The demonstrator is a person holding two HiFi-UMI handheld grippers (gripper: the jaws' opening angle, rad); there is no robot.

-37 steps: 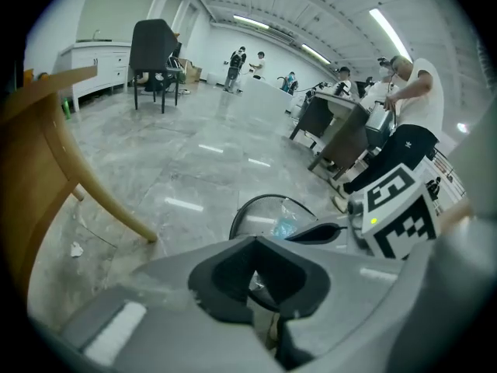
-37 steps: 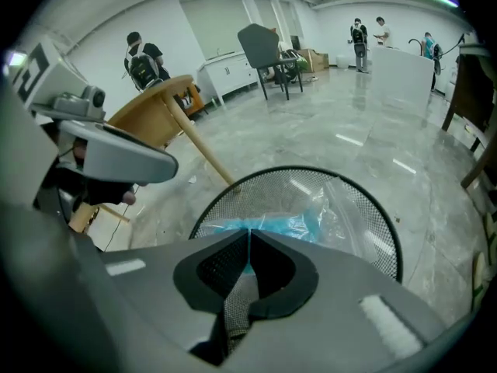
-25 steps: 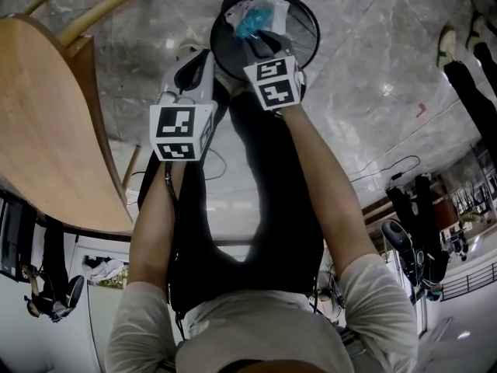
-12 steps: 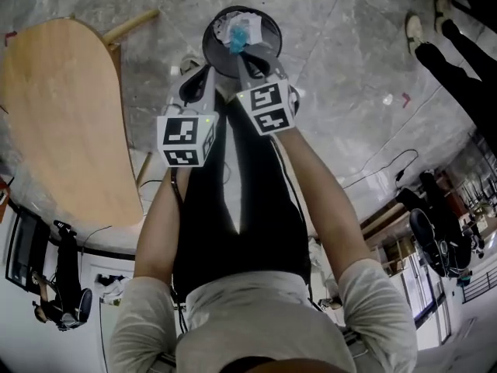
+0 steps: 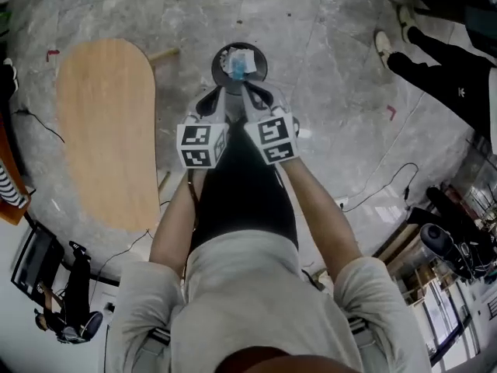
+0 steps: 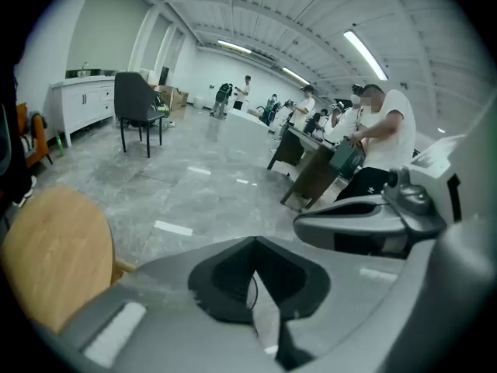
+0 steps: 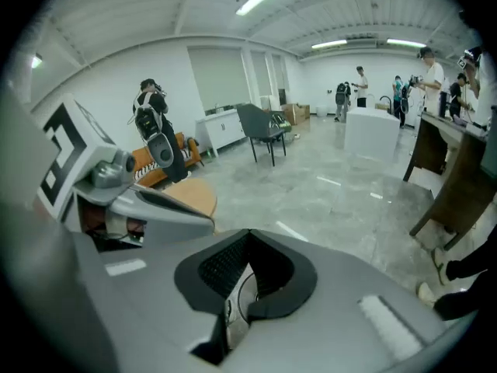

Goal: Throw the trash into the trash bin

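A round black trash bin (image 5: 220, 55) stands on the grey floor straight ahead of the person, with white and blue trash (image 5: 239, 63) lying inside it. My left gripper (image 5: 214, 99) and right gripper (image 5: 257, 96) hang side by side high above the bin's near rim, both pointing down and forward. In the left gripper view the left gripper (image 6: 255, 240) has its jaws together with nothing between them. In the right gripper view the right gripper (image 7: 248, 233) also has its jaws touching at the tips and carries nothing.
A long oval wooden table (image 5: 109, 130) stands left of the bin. People's legs (image 5: 435, 53) are at the upper right, and a cable (image 5: 380, 186) trails over the floor on the right. A black chair (image 6: 138, 103) and desks with people stand farther off.
Both grippers have risen straight up from the bin's mouth, and the bin now looks much smaller and farther below. The trash stays in the bin.
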